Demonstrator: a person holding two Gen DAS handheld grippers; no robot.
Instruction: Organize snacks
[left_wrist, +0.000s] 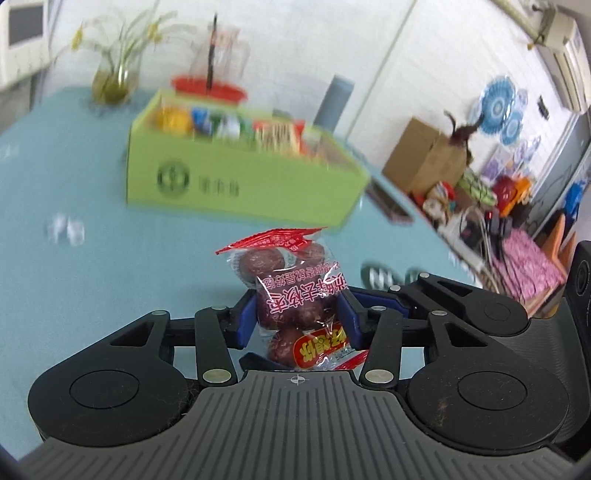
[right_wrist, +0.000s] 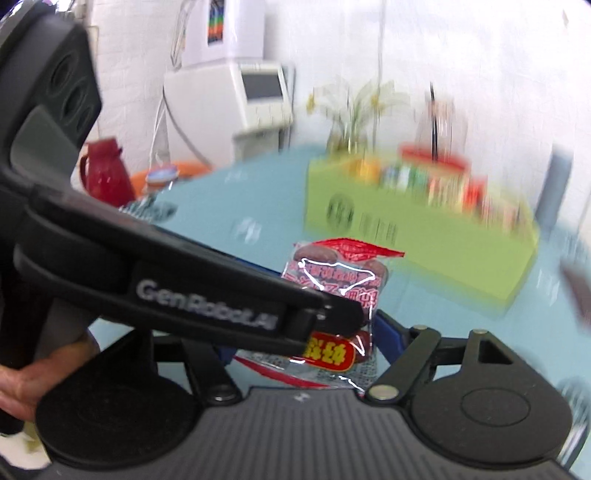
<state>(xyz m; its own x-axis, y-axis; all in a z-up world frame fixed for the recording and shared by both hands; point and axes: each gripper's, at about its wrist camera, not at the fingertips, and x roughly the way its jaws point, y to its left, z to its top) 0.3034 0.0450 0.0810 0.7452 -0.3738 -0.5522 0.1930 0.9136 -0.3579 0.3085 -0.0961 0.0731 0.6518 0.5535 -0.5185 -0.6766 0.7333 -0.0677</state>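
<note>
A clear packet of dark red dates (left_wrist: 295, 291) with a red top edge stands upright between the blue pads of my left gripper (left_wrist: 297, 314), which is shut on it above the blue table. The same packet (right_wrist: 340, 280) shows in the right wrist view, where the left gripper's black body (right_wrist: 184, 288) crosses in front. My right gripper (right_wrist: 354, 332) sits around the packet's lower part; one blue pad (right_wrist: 391, 332) is visible beside it, and whether it grips is unclear. A green snack box (left_wrist: 236, 173) holding several packets stands farther back; it also shows in the right wrist view (right_wrist: 417, 229).
A glass vase with flowers (left_wrist: 114, 74), a red tray (left_wrist: 208, 86) and a grey cylinder (left_wrist: 334, 99) stand behind the box. A dark phone (left_wrist: 388, 203) lies right of it. Small wrapped sweets (left_wrist: 66, 229) lie on the table (left_wrist: 110, 277). A red jug (right_wrist: 105, 171) stands off to the left.
</note>
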